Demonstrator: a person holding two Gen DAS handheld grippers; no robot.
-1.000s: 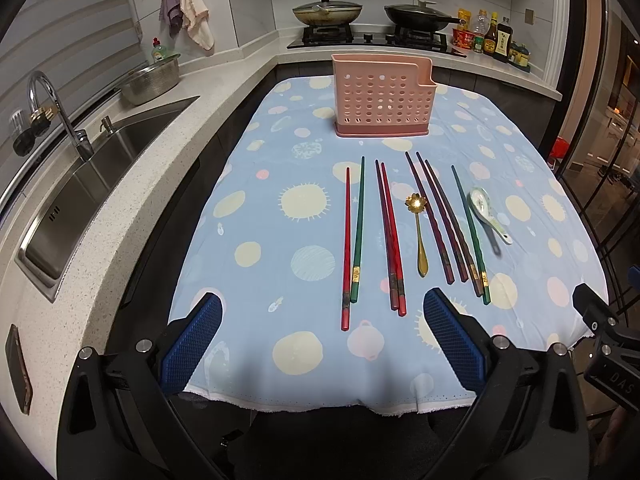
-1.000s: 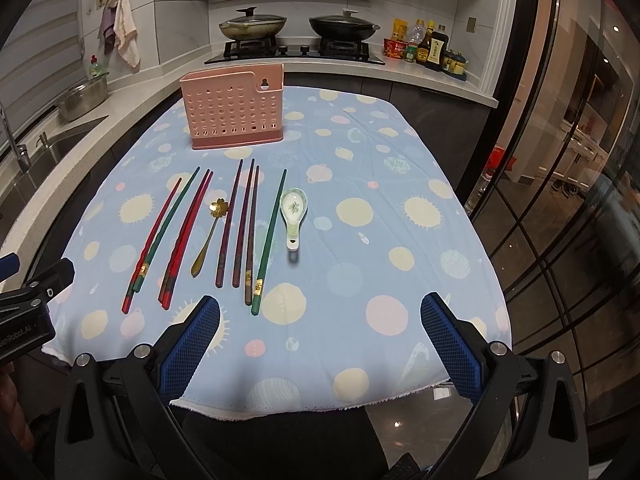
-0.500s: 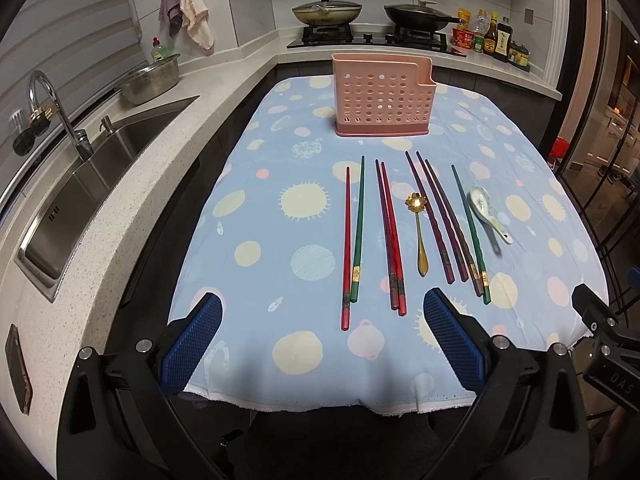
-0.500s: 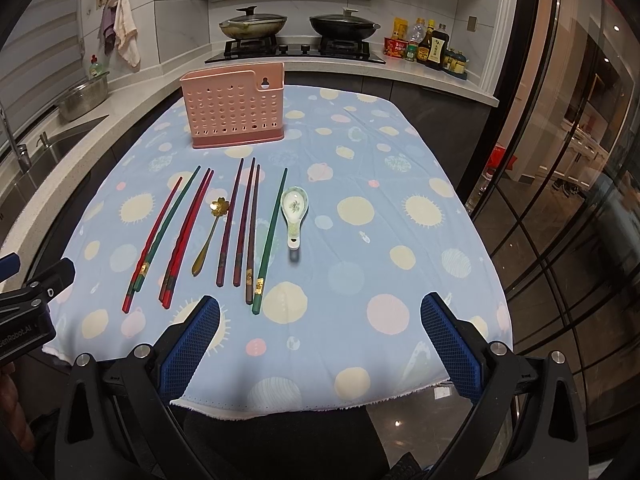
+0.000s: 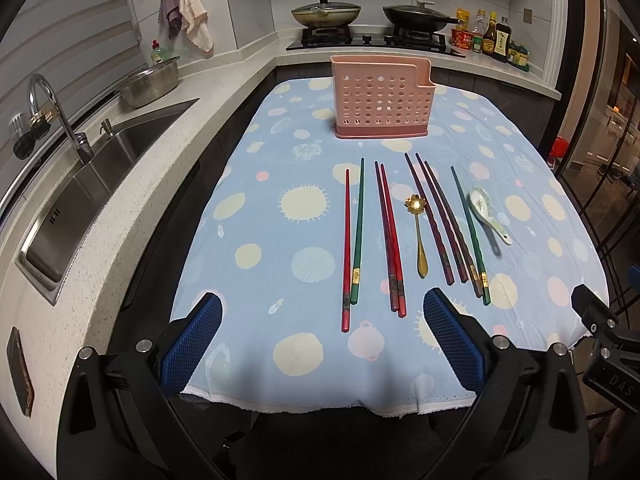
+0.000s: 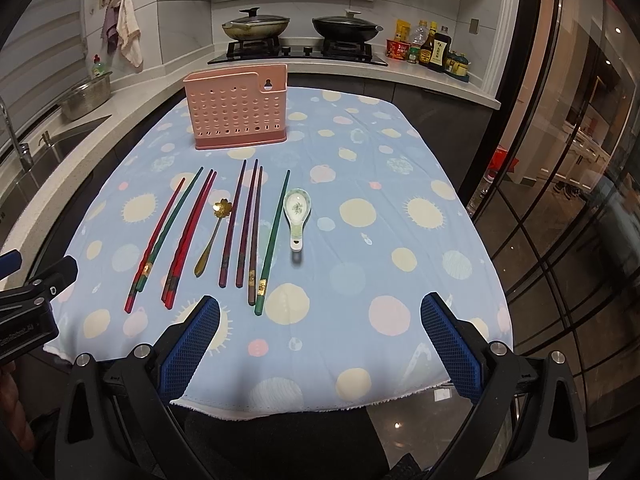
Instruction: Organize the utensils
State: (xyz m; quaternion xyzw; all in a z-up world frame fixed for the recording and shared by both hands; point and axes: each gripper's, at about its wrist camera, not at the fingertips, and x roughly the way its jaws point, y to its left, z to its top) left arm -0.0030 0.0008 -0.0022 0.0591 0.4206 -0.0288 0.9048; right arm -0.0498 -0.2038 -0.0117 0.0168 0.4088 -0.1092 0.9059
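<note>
A pink perforated utensil holder [image 5: 382, 98] [image 6: 239, 110] stands upright at the far end of a blue spotted cloth. In front of it lie several chopsticks in a row: red and green ones [image 5: 352, 236] [image 6: 160, 236], dark purple ones [image 5: 438, 220] [image 6: 244, 224] and a lone green one [image 6: 274, 240]. Among them rest a gold spoon [image 5: 418, 236] [image 6: 212, 236] and a white ceramic spoon [image 5: 486, 212] [image 6: 297, 214]. My left gripper [image 5: 322, 336] hovers open at the cloth's near edge, below the red chopsticks. My right gripper [image 6: 320, 338] is open too, near the front edge right of the row.
A steel sink [image 5: 92, 176] with a tap and a metal bowl [image 5: 150, 84] lies along the left counter. Two lidded pans sit on the stove [image 5: 368, 36] behind, with sauce bottles [image 6: 430, 50] beside. Glass doors [image 6: 560, 200] run down the right side.
</note>
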